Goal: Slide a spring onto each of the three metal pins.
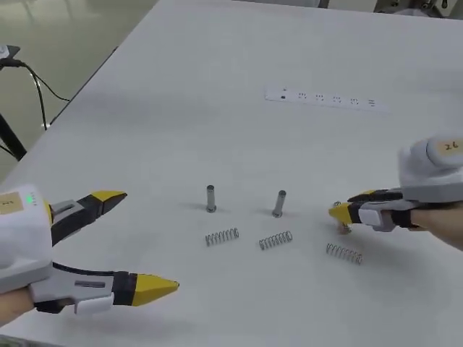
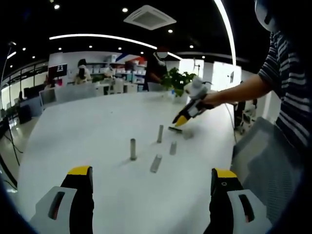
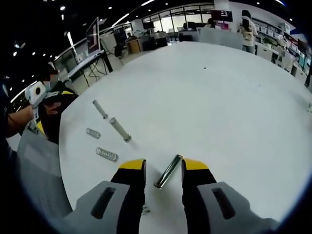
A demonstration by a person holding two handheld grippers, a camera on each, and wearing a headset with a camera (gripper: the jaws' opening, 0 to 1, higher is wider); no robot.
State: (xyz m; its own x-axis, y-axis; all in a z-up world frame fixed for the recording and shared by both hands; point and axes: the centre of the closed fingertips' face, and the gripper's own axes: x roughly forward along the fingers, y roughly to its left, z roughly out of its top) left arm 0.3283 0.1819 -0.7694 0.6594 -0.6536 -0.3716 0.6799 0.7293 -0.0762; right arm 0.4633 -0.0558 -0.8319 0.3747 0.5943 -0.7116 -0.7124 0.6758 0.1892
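The white bench point(image 1: 217, 87) is looking smooth and matt. The middle pin point(image 1: 280, 204) is showing dull grey metal; in front of it, a spring point(image 1: 275, 240) is showing thin bright wire. The left claw point(image 1: 145, 241) is wearing grey plastic with smooth yellow tips. Beyond the pin, a white power strip point(image 1: 322, 99) is looking plastic.

Left gripper point(image 2: 152, 171): yellow-tipped jaws stand wide apart at the bottom of the view, with nothing between them. A white counter point(image 2: 87, 131) lies ahead. Two metal pins stand upright on it, a near pin point(image 2: 132, 148) and a far pin point(image 2: 160, 133). Two springs lie flat: one spring point(image 2: 156, 163) just beside the near pin, the other spring point(image 2: 173, 147) just beside the far pin. Right gripper point(image 2: 179, 120), on an arm in a striped sleeve point(image 2: 280, 73), has its tips low at the counter beyond the far pin. The state of its jaws is not discernible.
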